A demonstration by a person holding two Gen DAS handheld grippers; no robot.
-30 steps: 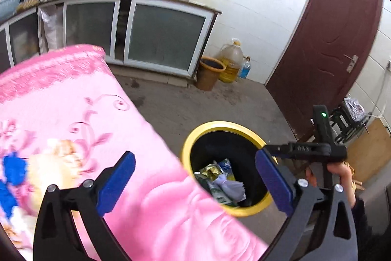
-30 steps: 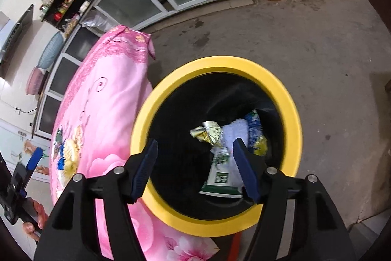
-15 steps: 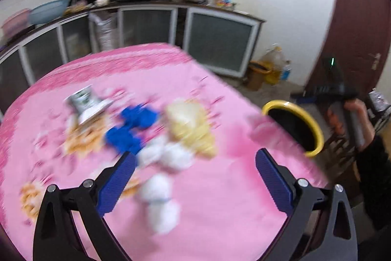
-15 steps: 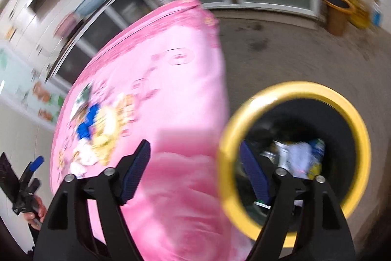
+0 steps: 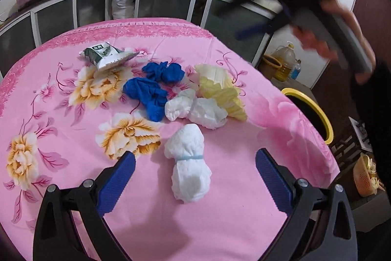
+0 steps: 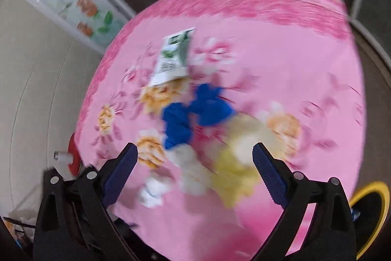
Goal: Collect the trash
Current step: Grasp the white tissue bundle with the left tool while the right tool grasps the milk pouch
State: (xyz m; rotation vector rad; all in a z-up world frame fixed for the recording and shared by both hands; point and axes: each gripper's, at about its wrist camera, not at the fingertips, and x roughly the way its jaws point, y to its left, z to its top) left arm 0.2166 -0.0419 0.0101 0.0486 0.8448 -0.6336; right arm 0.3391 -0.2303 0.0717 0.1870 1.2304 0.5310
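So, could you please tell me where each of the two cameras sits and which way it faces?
Left wrist: sits on the open left gripper, over the near table edge, facing across the pink tablecloth toward the kitchen cabinets; the person's right hand shows blurred at upper right.
Right wrist: sits on the open right gripper, tilted down at the table from the bin side, motion-blurred.
Shared: the green-white wrapper, blue trash and yellow-rimmed bin.

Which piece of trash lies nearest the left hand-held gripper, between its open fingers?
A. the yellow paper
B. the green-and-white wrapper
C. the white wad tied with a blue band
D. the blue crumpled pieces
C: the white wad tied with a blue band lies just ahead of the left hand-held gripper, whose jaws stand wide open; the other trash sits farther back on the pink tablecloth.
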